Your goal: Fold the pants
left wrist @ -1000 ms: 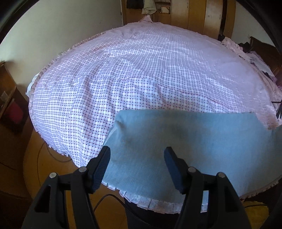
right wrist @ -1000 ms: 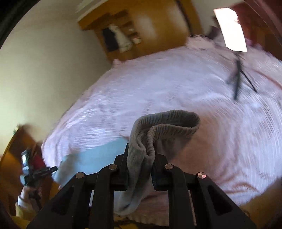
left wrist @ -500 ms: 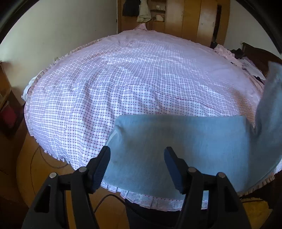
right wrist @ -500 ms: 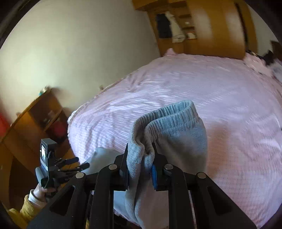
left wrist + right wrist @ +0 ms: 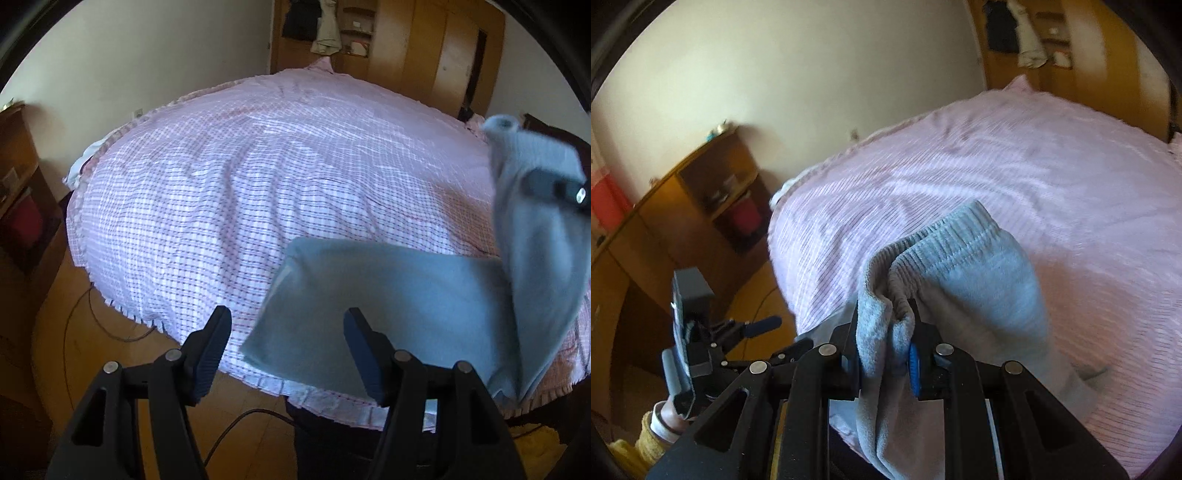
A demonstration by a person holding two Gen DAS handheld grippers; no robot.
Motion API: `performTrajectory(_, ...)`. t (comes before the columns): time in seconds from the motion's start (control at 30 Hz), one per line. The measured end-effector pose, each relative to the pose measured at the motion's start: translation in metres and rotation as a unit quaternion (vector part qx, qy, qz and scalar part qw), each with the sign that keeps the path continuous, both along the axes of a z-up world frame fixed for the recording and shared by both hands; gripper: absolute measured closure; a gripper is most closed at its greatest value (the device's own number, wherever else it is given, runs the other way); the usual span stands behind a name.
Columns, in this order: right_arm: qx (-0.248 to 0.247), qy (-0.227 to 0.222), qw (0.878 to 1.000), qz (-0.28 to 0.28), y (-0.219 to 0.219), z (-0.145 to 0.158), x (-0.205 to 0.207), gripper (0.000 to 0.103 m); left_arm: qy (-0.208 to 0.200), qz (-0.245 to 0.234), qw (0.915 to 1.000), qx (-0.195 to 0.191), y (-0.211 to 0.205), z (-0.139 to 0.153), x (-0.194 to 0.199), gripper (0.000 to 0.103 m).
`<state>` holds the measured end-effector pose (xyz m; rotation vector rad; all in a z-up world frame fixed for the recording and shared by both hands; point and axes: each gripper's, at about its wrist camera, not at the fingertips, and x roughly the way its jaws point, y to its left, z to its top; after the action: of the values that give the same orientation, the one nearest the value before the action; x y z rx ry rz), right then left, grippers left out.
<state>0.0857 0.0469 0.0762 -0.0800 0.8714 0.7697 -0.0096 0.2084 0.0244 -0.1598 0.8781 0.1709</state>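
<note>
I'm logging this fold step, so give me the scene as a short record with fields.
surface: bed with pink checked bedsheet
garment: light blue-grey sweatpants, one part flat at the bed's near edge, the other end lifted
right gripper: shut on the ribbed waistband, holding it above the bed
left gripper: open, empty, above the flat part's near edge
background: wooden wardrobe, wooden shelf unit
</note>
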Motion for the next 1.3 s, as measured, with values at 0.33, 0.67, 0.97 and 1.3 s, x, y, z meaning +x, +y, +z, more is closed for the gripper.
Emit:
performTrajectory(0.33, -0.063, 0.041, 0.995, 0.061, 0.068, -0.067, -0.001, 0.088, 0.005, 0.035, 0.9988, -0.034, 0.025, -0.015, -0.011, 0.036)
performTrajectory(0.67, -0.028, 0.063, 0.996, 0.062, 0.038, -0.059, -0.01, 0.061, 0.006, 0.023, 0.9981, -0.056, 0.023, -0.017, -0.013, 0.036)
performTrajectory(0.97, -0.021, 0.052, 0.997, -0.06, -0.081, -0.043, -0.006, 0.06, -0.027, -0.024, 0.9943, -0.1, 0.005, 0.007, -0.004, 0.036)
performTrajectory(1.3, -0.006, 0.046, 0.973, -0.227, -0.237, -0.027, -0.04, 0.06, 0.0, -0.054, 0.9943, -0.092, -0.026, -0.007, 0.029, 0.036)
